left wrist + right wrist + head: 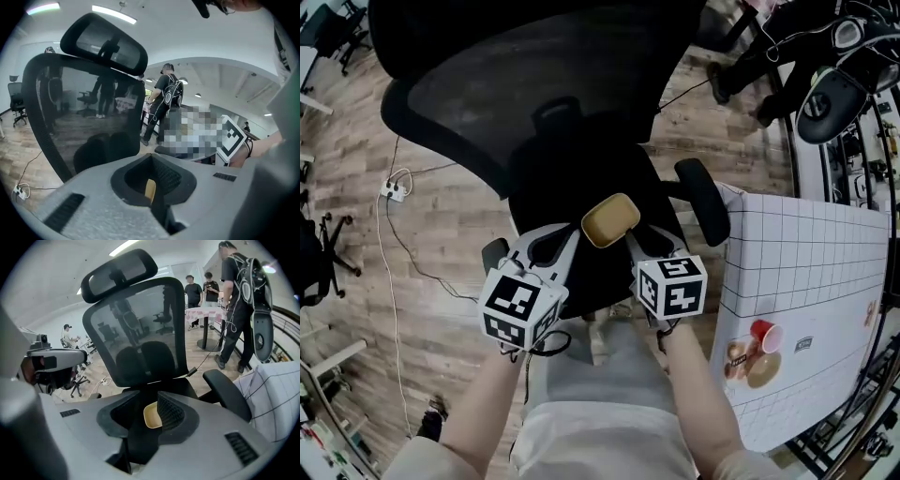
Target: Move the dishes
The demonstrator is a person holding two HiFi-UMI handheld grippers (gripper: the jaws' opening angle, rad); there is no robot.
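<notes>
Head view: left claw (pixel 577 238) pinches the yellow dish (pixel 610 219); right claw (pixel 636 240) spread round its rim.

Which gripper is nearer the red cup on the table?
Right. The right gripper is left of the red cup, near the table edge; the left gripper is farther left, past the tan dish.

No legible text is found. A small label (pixel 803 345) on the desk (pixel 825 253) cannot be read.
</notes>
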